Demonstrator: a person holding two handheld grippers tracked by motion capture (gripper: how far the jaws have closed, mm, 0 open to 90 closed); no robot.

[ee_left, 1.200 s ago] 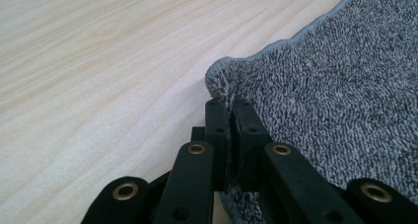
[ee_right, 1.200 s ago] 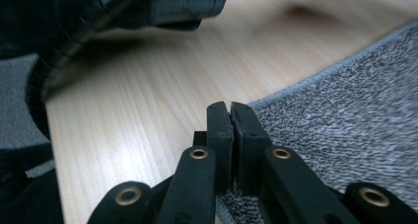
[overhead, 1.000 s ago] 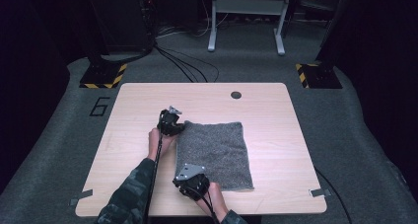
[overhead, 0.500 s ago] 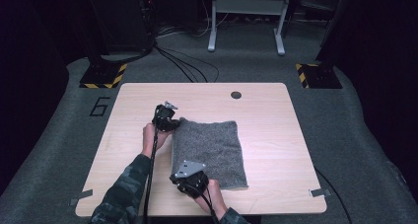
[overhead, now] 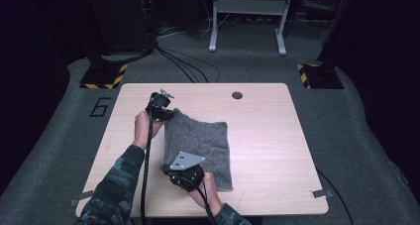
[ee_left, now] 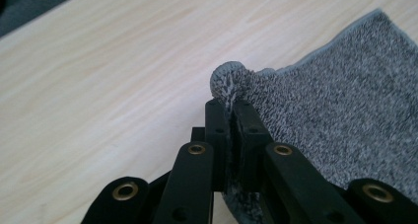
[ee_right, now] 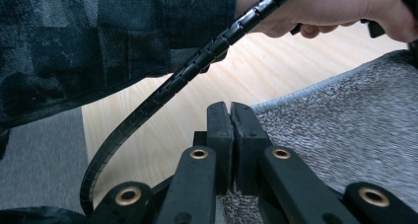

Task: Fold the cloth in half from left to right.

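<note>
Meanwhile, left claw pinching grey towel, right claw too (cable crossing), table grommet beyond

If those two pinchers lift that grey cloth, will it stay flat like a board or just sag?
Most likely it sags: the grey cloth already bunches into a small knob beyond the left gripper. It looks light, since thin jaws grip its corners, the right gripper included. The fuzzy knit probably won't slip.
</note>
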